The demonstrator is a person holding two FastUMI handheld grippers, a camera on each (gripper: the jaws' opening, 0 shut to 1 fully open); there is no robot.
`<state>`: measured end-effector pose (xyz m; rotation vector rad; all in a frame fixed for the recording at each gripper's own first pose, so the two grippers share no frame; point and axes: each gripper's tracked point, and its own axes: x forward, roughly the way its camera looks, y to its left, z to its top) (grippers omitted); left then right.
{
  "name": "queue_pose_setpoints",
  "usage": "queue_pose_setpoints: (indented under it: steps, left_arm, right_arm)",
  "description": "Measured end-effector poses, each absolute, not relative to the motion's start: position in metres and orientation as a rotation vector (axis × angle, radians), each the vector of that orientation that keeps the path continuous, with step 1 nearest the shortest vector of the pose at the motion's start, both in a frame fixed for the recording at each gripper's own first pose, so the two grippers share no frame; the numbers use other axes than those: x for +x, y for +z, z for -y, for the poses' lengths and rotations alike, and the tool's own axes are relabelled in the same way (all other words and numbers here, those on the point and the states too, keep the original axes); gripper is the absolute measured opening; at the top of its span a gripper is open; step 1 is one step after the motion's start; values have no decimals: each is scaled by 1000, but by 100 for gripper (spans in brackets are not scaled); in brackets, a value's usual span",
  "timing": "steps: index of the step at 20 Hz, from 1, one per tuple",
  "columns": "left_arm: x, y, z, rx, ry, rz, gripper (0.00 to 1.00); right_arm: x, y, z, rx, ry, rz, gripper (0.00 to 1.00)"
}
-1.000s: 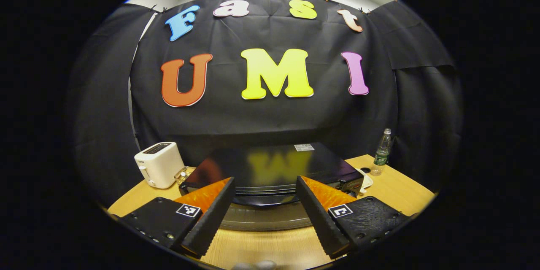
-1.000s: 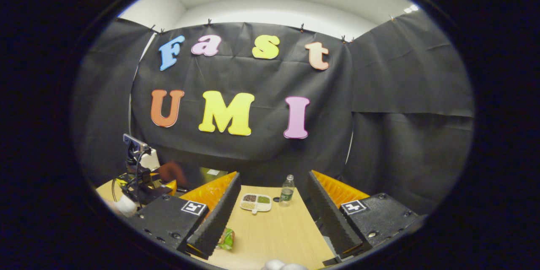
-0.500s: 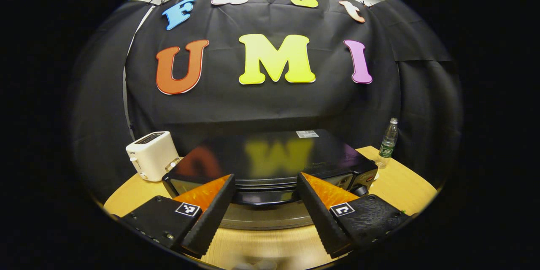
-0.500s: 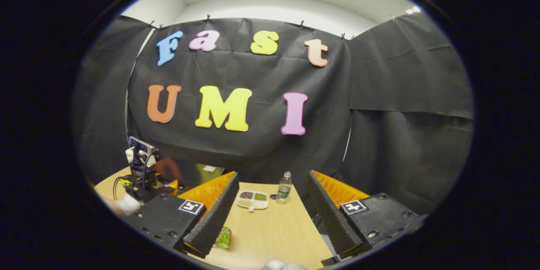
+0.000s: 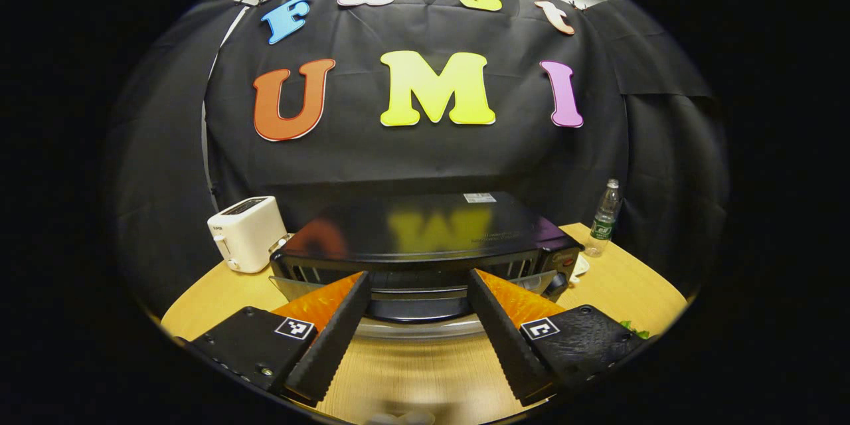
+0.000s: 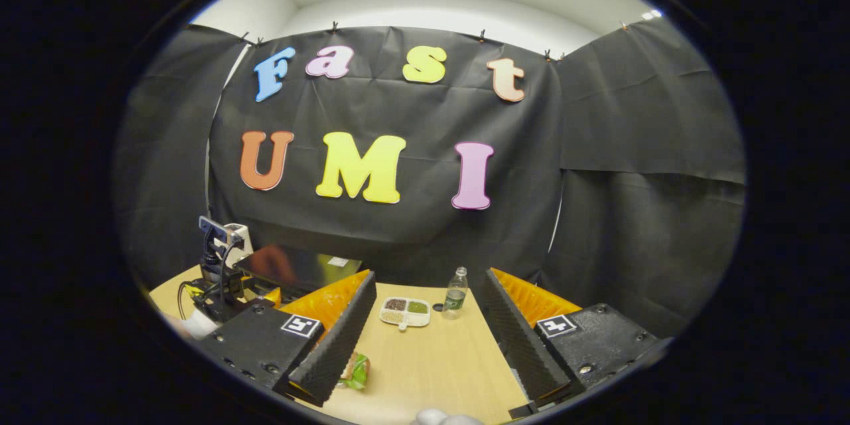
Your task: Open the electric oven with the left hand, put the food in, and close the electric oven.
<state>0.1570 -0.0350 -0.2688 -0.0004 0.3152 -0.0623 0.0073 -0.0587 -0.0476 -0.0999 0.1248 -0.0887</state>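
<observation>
Oven [image 5: 425, 239] is seen at worktop [image 5: 425, 378] centre, door partly lowered. Left tongs [image 5: 417, 329] are held open just in front of oven, w/ nothing gripped. Right tongs [image 6: 425, 339] are open, empty, right of oven; food [image 6: 356, 372] lies near them.

Toaster [image 5: 247, 234] left of oven [image 5: 425, 239]

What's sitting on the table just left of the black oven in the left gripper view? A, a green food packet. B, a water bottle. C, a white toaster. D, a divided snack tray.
C: a white toaster stands on the table at the oven's left, while the bottle stands off to its right.
</observation>
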Motion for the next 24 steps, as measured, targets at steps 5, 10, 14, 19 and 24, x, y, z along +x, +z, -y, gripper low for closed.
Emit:
queue_pose_setpoints:
  steps: [5,10,14,19,24]
  left_arm:
    - [125,-284,35,-1,-59,-347,98]
    - [93,-308,33,-10,-46,-389,98]
    - [76,-325,33,-5,-43,-418,98]
    - [61,-349,36,4,-49,-451,98]
    - [43,-384,35,-3,-52,-529,98]
  right_arm:
    - [4,-57,53,-114,-53,-129,100]
    - [-5,-71,50,-134,-26,-149,100]
    - [-9,-83,50,-140,-15,-172,100]
    - [-14,-102,52,-139,-14,-206,100]
    - [-13,-121,50,-134,-7,-245,100]
